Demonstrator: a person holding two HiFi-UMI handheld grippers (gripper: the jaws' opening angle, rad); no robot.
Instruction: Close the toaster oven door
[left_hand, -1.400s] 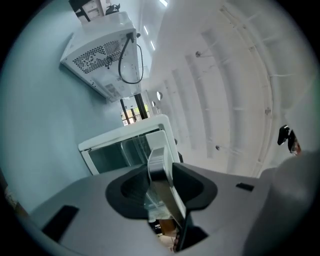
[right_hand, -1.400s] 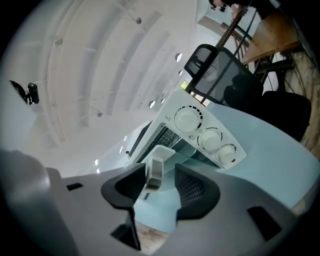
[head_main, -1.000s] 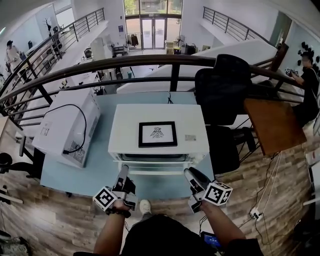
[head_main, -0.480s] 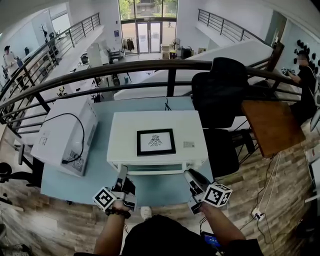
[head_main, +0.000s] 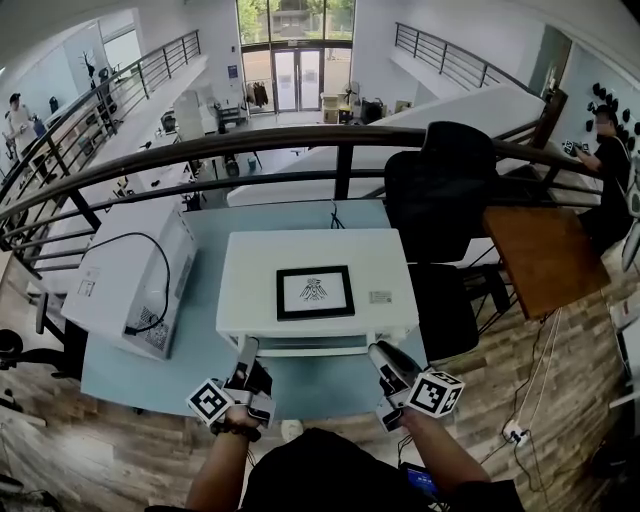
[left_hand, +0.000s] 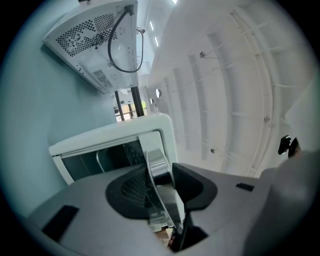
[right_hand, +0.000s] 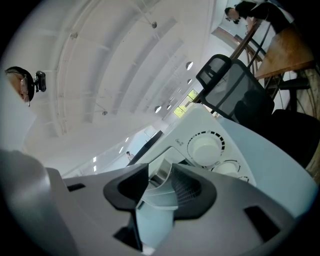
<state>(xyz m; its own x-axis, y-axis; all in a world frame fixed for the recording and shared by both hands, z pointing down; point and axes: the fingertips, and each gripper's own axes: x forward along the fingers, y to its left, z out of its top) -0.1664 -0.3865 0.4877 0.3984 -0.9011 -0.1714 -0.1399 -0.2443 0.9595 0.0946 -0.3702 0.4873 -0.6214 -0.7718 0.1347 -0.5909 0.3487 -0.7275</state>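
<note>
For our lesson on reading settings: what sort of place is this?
Probably an upper gallery of an open-plan office or lab: a railing overlooks a lower floor with glass entrance doors, and an office chair stands by the table.

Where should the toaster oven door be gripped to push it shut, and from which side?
Grip the handle bar on the door's upper edge, approaching level from the toaster oven's front. The slim bar spans the door's width and fits between two jaws.

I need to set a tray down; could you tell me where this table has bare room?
Bare table: between the toaster oven and the white appliance, and behind the oven towards the railing. Crowded: the front, by the door.
</note>
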